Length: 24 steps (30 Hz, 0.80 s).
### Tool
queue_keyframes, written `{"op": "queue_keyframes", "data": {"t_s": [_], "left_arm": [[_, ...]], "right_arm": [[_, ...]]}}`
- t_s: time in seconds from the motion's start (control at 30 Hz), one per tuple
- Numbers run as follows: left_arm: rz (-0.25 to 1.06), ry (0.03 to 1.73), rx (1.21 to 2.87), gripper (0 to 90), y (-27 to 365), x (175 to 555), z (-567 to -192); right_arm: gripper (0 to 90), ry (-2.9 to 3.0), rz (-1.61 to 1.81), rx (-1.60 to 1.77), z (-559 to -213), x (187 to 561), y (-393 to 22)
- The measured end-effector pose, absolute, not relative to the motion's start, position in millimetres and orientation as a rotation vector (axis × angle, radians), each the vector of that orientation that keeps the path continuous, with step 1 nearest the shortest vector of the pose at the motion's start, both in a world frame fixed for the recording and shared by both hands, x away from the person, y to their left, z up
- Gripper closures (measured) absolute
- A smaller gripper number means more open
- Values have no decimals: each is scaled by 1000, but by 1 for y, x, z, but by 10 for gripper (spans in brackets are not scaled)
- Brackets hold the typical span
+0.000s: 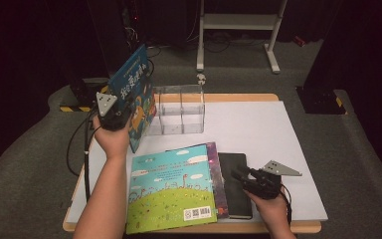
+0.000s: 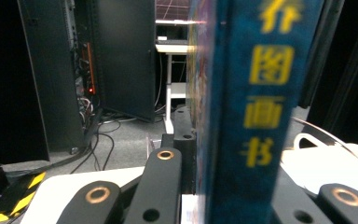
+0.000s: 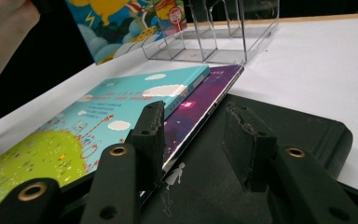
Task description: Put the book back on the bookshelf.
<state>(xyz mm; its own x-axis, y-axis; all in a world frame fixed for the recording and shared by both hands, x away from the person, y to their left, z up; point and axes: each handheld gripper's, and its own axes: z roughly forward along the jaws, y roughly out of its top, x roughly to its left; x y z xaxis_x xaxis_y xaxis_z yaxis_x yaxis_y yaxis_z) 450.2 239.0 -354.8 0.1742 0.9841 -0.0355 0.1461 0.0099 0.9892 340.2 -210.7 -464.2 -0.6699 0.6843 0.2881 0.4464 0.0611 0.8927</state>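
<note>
High view puts the left gripper [image 1: 121,115] at about ten o'clock on the table [image 1: 258,144], its jaws clamped on a blue picture book [image 1: 132,79] that stands lifted on edge, tilted, just left of the clear acrylic organizer [image 1: 179,109]. Left gripper view confirms the grip: the book's blue spine with yellow characters [image 2: 256,112] rises between the black jaws, pressed on both sides. At roughly five o'clock the right gripper [image 1: 241,178] hovers low over a black notebook [image 1: 235,186], jaws partly apart; in the right gripper view its fingertips [image 3: 244,140] seem to sit just above the black cover without pinching it, though contact is hard to judge. Beside the notebook, at six o'clock, a green-and-turquoise book [image 1: 171,191] lies flat on a purple book [image 1: 218,174].
</note>
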Motion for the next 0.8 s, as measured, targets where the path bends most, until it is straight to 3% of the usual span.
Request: {"op": "queue_keyframes", "data": {"t_s": [0.27, 0.8], "left_arm": [[993, 1204, 1390, 829, 233, 463, -367], [986, 1217, 1427, 816, 238, 445, -379]], "right_arm": [[580, 2121, 1671, 1162, -464, 339, -212], [579, 2151, 1665, 1148, -466, 338, -206]]}}
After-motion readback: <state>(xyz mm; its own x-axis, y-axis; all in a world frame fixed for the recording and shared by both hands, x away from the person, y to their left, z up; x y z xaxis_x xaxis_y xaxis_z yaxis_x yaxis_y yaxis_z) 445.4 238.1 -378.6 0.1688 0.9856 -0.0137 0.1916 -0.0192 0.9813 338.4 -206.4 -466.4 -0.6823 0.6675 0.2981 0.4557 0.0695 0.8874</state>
